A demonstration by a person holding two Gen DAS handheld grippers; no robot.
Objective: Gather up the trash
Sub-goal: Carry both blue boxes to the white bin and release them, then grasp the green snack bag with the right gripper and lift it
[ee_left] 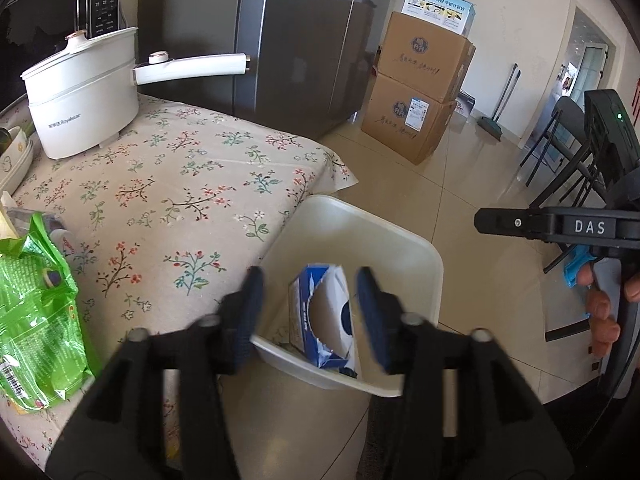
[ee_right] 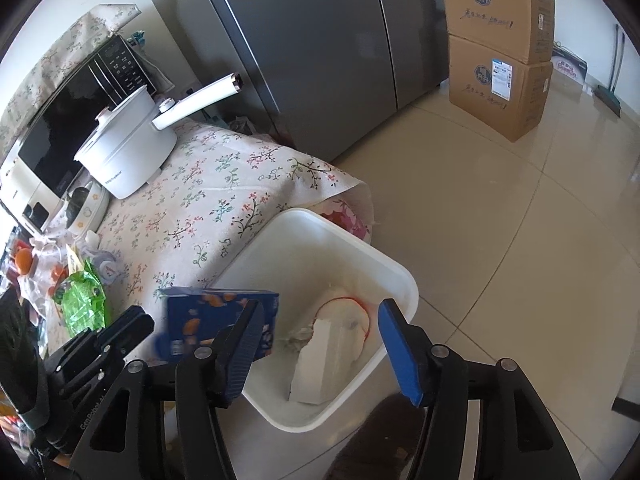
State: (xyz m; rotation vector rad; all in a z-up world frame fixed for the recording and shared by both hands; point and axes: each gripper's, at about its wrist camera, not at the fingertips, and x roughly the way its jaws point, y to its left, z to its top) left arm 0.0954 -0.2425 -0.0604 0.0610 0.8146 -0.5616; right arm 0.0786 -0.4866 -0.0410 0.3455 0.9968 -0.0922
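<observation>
1. Left wrist view shows your left gripper (ee_left: 310, 312) with fingers spread and empty; the blue tissue box (ee_left: 326, 320) sits between and beyond them, over the white bin (ee_left: 420, 252), seemingly just dropped.
2. Your right gripper (ee_right: 320, 346) is likewise apart, holding nothing, poised above the bin's rigid plastic rim.
3. Next, swing left of the tool to the crinkly green wrapper (ee_left: 36, 320) on the floral cloth; it's thin film, so pinch a fold.
</observation>
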